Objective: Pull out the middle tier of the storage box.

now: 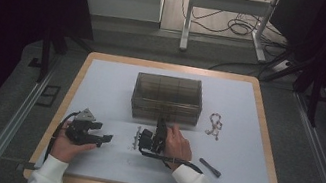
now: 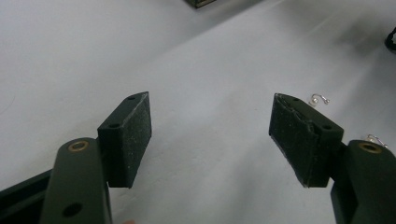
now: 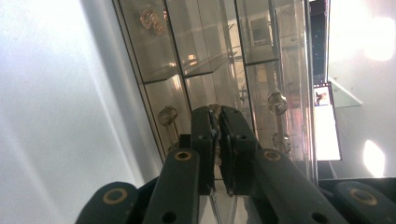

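A smoky clear drawer box stands in the middle of the white mat. My right gripper points at its front face. In the right gripper view the right gripper has its jaws nearly together, shut on a small drawer knob of the box. Other knobs show beside it. My left gripper rests at the front left of the mat. In its own view the left gripper is open with bare mat between its pads. Small earrings lie just beyond its right jaw.
A beaded bracelet lies right of the box. A short dark stick lies near the front right. Small earrings lie between the two hands. The wooden table edge frames the mat.
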{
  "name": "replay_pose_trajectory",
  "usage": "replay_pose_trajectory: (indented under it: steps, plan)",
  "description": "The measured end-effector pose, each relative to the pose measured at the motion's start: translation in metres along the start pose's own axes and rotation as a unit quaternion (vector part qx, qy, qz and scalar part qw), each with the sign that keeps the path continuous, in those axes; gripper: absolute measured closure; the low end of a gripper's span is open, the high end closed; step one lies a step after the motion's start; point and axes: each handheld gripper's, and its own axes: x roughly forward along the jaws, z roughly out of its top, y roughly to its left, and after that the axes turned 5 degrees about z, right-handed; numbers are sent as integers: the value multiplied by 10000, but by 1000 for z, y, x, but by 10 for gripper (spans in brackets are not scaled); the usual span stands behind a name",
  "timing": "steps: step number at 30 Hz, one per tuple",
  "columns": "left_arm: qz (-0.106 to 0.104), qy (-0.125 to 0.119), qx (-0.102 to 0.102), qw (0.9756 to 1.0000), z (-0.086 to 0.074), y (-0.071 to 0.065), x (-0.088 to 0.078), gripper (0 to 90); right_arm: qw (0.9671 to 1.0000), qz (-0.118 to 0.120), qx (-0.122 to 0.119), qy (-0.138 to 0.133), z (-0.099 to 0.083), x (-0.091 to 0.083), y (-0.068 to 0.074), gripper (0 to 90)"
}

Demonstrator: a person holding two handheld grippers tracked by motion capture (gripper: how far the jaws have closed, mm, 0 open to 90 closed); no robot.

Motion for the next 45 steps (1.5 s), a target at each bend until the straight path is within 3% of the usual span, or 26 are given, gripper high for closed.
replay_pose_trajectory:
  steps: [7,11,19,22,23,27,28,36,38,43,44,45]
  plan:
    - [-5,7,1,10000,0,0,0,303,9996,81,231,-117,-4,-5,-5,745]
    - [5,-5,-9,10000,0,1,0,303,9980,232,543,-223,-10,-10,-12,717]
    - [-1,-7,-12,10000,0,0,0,303,9883,720,1299,-341,-27,-21,-27,686]
    - [9,-15,-13,10000,0,0,-1,303,9856,821,1432,-378,-33,-24,-31,679]
    - [11,-21,-15,10000,0,0,-1,303,9820,921,1601,-405,-38,-27,-33,674]
    - [11,-20,-12,10000,0,0,-1,303,9748,1122,1886,-401,-48,-30,-36,658]
    - [11,-20,-12,10000,0,0,-1,303,9748,1122,1886,-401,-48,-30,-36,658]
    - [8,-22,-5,10000,0,0,-1,303,9537,1485,2579,-429,-71,-34,-46,640]
    - [9,-23,-6,10000,0,0,-1,303,9472,1584,2752,-452,-75,-35,-48,634]
    - [10,-21,-2,10000,0,0,-1,303,9264,1891,3209,-556,-86,-38,-53,624]
    - [10,-21,-2,10000,0,0,-1,303,9264,1891,3209,-556,-86,-38,-53,624]
    - [16,-23,-5,10000,0,0,-1,303,9178,2007,3369,-611,-90,-39,-55,620]
